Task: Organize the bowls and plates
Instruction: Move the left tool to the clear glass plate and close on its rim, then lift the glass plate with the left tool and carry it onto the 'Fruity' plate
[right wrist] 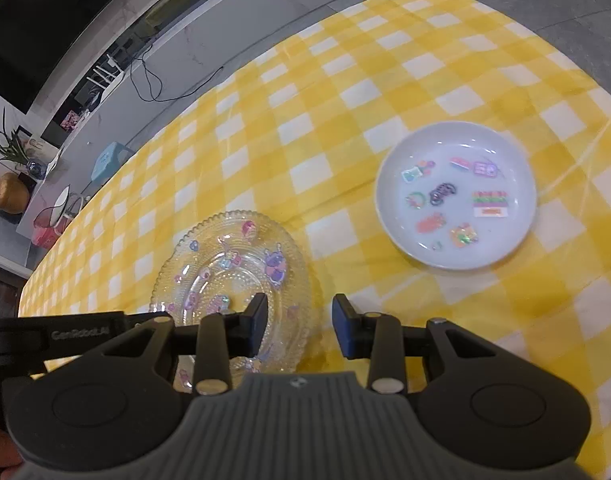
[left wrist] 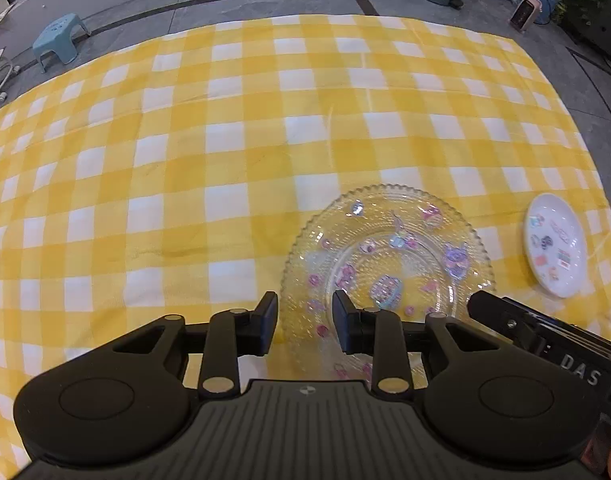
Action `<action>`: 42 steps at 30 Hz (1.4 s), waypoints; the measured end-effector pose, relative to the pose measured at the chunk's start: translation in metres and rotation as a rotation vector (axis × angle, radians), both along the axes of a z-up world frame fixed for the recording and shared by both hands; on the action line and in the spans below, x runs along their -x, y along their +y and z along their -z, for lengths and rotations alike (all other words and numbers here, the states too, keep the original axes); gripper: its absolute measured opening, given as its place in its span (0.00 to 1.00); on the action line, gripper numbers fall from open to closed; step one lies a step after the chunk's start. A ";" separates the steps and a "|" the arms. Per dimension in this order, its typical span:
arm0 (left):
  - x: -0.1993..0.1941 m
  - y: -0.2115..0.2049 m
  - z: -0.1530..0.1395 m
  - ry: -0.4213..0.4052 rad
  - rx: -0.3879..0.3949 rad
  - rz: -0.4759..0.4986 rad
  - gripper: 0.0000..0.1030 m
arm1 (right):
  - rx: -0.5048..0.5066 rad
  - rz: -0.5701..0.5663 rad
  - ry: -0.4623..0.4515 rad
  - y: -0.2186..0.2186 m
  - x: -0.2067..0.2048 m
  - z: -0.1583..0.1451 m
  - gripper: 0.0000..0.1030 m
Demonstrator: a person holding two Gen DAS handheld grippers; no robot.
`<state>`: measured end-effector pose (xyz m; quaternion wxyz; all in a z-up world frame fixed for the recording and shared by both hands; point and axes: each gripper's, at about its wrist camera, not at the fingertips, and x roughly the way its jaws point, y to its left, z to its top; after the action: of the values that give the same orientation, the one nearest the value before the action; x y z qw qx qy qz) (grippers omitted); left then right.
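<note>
**Jaws parted over the glass plate, nothing gripped**

Jaws of the left gripper [left wrist: 304, 323] stand partly open above the near left rim of the clear glass plate with a beaded edge and pastel cartoon stickers [left wrist: 387, 256]. The rim shows in the gap between the pads, but whether it sits level with them or below cannot be told; no pad is seen pressing on the glass. The plate's near edge is hidden behind the gripper's black body.

The right gripper [right wrist: 299, 326] is also partly open and holds nothing: its left finger overlaps the plate's right side [right wrist: 229, 276] in the right wrist view, its right finger stands over bare cloth just beside the rim. From the left wrist camera only the right gripper's dark housing is seen, cut off at the frame's lower right.

Both plates lie on the yellow-and-white checked cloth [left wrist: 225, 140] that covers the bench. The round white plate with coloured stickers [right wrist: 456, 195] lies well apart from the glass one, farther and to the right; in the left wrist view it sits near the frame's right edge [left wrist: 555, 245], strongly distorted. The stickers are too small to read.

Beyond the cloth, a light blue plastic stool [left wrist: 60, 39] stands on the grey floor.
</note>
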<state>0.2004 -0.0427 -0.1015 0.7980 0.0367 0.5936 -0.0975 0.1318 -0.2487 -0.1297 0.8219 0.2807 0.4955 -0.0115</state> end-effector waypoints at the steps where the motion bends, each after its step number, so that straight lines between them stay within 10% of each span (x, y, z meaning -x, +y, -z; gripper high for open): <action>1: -0.002 0.001 0.002 0.009 0.006 -0.003 0.34 | 0.000 -0.001 -0.004 0.000 -0.001 0.000 0.34; 13: -0.010 0.016 0.012 0.053 0.110 -0.083 0.38 | -0.056 0.004 -0.006 -0.002 -0.009 0.010 0.28; 42: 0.012 0.012 -0.006 0.010 0.075 -0.061 0.22 | -0.049 0.037 -0.020 -0.015 0.014 -0.006 0.07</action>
<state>0.1888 -0.0311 -0.0957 0.7985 -0.0117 0.5942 -0.0955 0.1173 -0.2637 -0.1241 0.8195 0.3098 0.4820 -0.0118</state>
